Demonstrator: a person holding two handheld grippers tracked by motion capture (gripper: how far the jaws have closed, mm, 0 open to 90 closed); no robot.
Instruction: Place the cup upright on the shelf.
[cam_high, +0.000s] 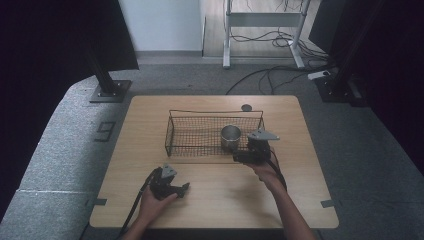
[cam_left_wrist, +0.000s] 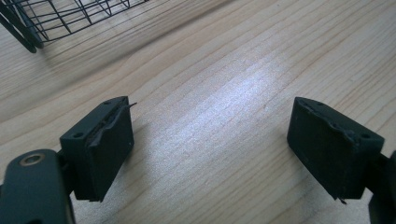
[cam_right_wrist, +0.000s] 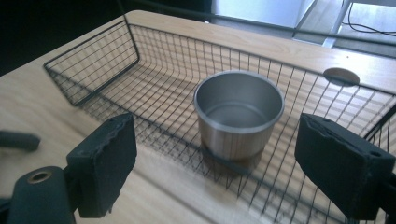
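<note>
A black wire basket (cam_high: 200, 135) stands on the middle of the wooden table (cam_high: 150, 115). An upright, empty steel cup (cam_high: 230, 137) sits inside its right part. My right gripper (cam_high: 242, 156) hovers at the basket's near right corner, open and holding nothing. In the right gripper view the cup (cam_right_wrist: 238, 112) lies just beyond the gap of that gripper (cam_right_wrist: 215, 158), behind the basket's (cam_right_wrist: 93, 60) near wire wall. My left gripper (cam_high: 184, 189) rests low over the table near the front. It is open (cam_left_wrist: 210, 140) above bare wood, with a basket corner (cam_left_wrist: 46, 18) farther off.
A round grommet hole (cam_high: 246, 107) marks the table just behind the basket, also seen as a hole (cam_right_wrist: 341, 76) in the right gripper view. Beyond the table's far edge are cables (cam_high: 280, 75), a metal stand base (cam_high: 110, 91) and dark curtains at both sides.
</note>
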